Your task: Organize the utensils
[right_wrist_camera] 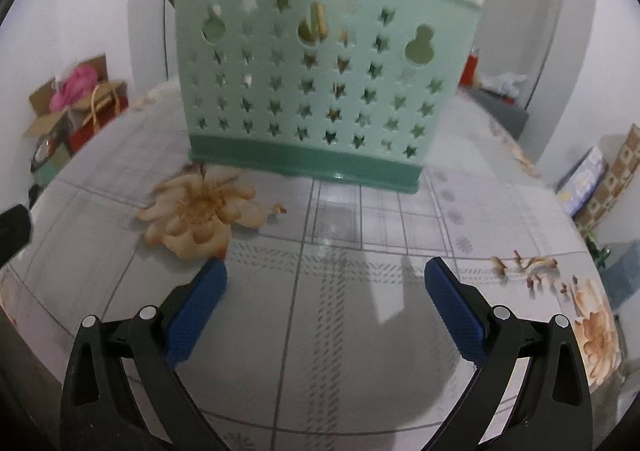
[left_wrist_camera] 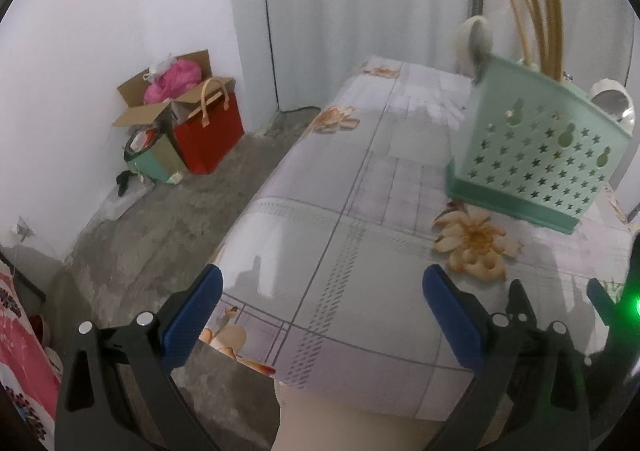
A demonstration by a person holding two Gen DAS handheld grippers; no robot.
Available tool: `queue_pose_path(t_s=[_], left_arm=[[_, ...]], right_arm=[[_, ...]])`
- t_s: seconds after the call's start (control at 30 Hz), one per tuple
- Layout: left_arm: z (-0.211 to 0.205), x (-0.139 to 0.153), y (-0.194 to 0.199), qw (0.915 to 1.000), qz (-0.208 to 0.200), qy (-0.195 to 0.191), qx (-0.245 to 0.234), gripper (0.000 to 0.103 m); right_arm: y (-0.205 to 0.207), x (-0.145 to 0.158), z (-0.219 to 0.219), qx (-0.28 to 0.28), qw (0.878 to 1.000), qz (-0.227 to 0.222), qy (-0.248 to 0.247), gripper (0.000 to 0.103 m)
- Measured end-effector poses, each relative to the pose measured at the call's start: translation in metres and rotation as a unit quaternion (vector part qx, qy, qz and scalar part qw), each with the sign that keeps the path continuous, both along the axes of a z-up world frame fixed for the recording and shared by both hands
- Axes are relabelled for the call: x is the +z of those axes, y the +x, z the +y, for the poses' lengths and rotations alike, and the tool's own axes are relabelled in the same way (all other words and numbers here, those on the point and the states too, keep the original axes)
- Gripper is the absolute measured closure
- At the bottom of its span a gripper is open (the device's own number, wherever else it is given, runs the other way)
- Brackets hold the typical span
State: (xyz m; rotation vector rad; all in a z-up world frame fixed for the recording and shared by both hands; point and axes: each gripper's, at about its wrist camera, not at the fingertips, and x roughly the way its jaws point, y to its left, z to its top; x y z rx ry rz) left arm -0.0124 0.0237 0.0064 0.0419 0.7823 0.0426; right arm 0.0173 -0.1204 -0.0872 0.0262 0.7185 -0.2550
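Mint-green plastic fills the view ahead of my right gripper (right_wrist_camera: 325, 275): the utensil holder (right_wrist_camera: 308, 91) stands upright on the flowered tablecloth (right_wrist_camera: 360, 331), square in front of me with its broad, star-pierced face toward the spread, empty jaws. From my left gripper (left_wrist_camera: 322, 287) — also spread wide, gripping nothing — it sits well off to the right, so my right hand looks nearer. Chopsticks (left_wrist_camera: 540, 15) and spoons (left_wrist_camera: 478, 37) stand upright in it — any reach should come down from above, I judge.

Your left wrist camera looks across the bench (left_wrist_camera: 320, 235) from its left corner, utensil holder (left_wrist_camera: 536, 155) off right. Your right wrist camera faces that holder (right_wrist_camera: 312, 91) squarely, close.
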Motion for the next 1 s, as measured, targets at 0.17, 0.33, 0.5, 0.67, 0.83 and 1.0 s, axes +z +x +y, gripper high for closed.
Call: queue_pose_path(t_s=[0.17,0.33,0.5,0.67,0.83,1.0], left_arm=[[-0.003,-0.004,0.001,0.9999,0.01,-0.002,0.002,0.005],[-0.009,-0.007,-0.002,0.9997,0.023,-0.004,0.002,0.005],[-0.006,-0.007,0.009,0.9995,0.03,0.002,0.004,0.006],[-0.009,-0.007,0.007,0.9995,0.032,0.006,0.005,0.005],[-0.004,-0.008,0.014,0.9994,0.033,0.006,0.004,0.005],[-0.003,-0.008,0.02,0.9994,0.033,0.009,-0.001,0.005]], right_arm=[[-0.012,-0.01,-0.016,-0.004,0.997,-0.035,0.067,0.007],[-0.012,-0.009,-0.013,-0.016,0.998,-0.026,0.061,0.007],[-0.008,-0.01,0.003,-0.007,0.998,-0.032,0.052,0.008],[-0.01,-0.011,0.004,0.004,0.998,-0.037,0.054,0.007],[-0.012,-0.011,0.004,0.004,0.998,-0.038,0.055,0.007],[-0.013,-0.011,0.002,0.003,0.998,-0.038,0.055,0.007]])
